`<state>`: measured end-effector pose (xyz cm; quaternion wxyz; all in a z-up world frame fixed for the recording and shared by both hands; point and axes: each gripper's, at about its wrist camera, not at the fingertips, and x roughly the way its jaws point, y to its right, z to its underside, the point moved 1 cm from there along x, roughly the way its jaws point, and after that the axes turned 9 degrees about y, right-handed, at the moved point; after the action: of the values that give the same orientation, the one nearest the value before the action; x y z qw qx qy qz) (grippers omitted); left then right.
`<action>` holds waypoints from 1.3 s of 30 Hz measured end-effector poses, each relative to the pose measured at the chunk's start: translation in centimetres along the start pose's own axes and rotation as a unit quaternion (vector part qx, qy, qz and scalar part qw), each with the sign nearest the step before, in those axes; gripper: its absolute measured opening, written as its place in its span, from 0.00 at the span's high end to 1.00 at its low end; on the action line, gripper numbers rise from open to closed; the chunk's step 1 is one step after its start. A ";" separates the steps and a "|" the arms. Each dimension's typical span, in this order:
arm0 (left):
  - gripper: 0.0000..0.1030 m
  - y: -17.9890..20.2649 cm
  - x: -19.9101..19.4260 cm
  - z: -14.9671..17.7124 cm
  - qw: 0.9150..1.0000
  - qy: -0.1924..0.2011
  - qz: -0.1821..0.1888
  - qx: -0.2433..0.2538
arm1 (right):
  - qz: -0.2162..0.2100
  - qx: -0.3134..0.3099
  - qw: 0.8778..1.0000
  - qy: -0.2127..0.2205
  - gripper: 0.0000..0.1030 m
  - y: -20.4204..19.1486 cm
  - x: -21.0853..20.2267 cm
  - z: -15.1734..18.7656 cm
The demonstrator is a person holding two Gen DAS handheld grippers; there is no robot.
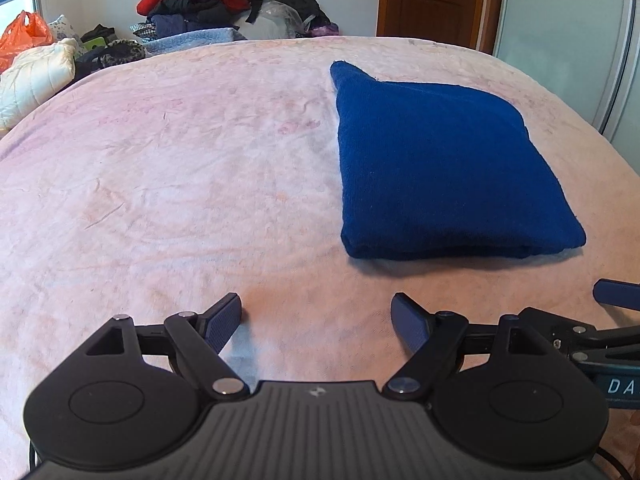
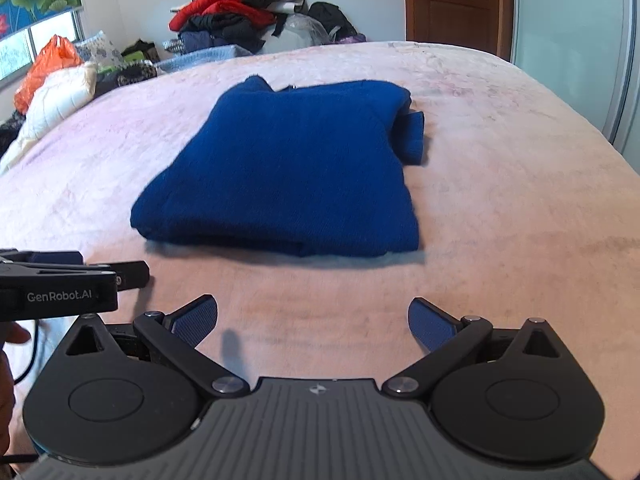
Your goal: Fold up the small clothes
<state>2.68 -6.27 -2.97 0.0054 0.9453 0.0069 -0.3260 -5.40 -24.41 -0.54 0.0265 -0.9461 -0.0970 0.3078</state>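
A dark blue knitted garment [image 1: 440, 168] lies folded into a thick square on the pink bedspread [image 1: 160, 160]. In the right wrist view the same garment [image 2: 288, 172] sits straight ahead, with a folded part [image 2: 414, 136] sticking out at its far right side. My left gripper [image 1: 317, 300] is open over bare bedspread, short of the garment's near left corner, with nothing between its fingers. My right gripper [image 2: 313, 302] is wide open just in front of the garment's near edge, also holding nothing. Each gripper shows at the other view's edge, the right one [image 1: 616, 292] and the left one [image 2: 80, 272].
A tall pile of mixed clothes [image 1: 200, 0] stands beyond the far edge of the bed. An orange bag [image 1: 24, 32] and a white quilted item [image 1: 36, 76] lie at the far left. A brown door [image 1: 428, 0] and a pale sliding panel [image 1: 560, 40] are at the back right.
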 end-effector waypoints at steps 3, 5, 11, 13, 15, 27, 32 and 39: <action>0.20 -0.1 0.0 0.2 1.000 0.001 0.001 -0.004 | 0.004 0.002 1.000 -0.002 0.00 0.1 0.3 0.0; 0.20 0.0 0.0 0.2 1.000 0.001 0.000 -0.001 | 0.007 -0.005 1.000 -0.001 0.00 0.0 0.4 0.1; 0.15 0.2 0.3 0.6 1.000 -0.001 -0.002 0.005 | 0.029 -0.038 0.999 0.008 0.00 -0.8 1.0 1.1; 0.15 0.2 0.3 0.6 1.000 -0.001 -0.002 0.005 | 0.032 -0.041 0.999 0.016 0.00 -0.8 1.0 1.3; 0.14 0.2 0.4 0.6 1.000 -0.001 -0.002 0.005 | 0.035 -0.042 0.998 0.021 0.00 -0.9 1.0 1.5; 0.03 0.4 0.7 1.0 1.000 0.000 -0.007 0.006 | 0.036 -0.042 0.997 0.046 0.00 -0.8 1.1 2.0; 0.02 0.3 0.7 1.1 1.000 -0.001 -0.006 0.001 | 0.036 -0.043 0.998 0.042 0.00 -0.9 1.0 2.0; 0.01 0.4 0.7 1.1 1.000 -0.001 -0.009 0.005 | 0.041 -0.030 0.999 0.014 0.00 -1.1 0.7 1.5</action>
<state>2.59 -6.65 -4.30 -0.0023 0.9450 0.0137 -0.3269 -5.93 -23.20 -1.99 -0.0135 -0.9540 -0.0666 0.2920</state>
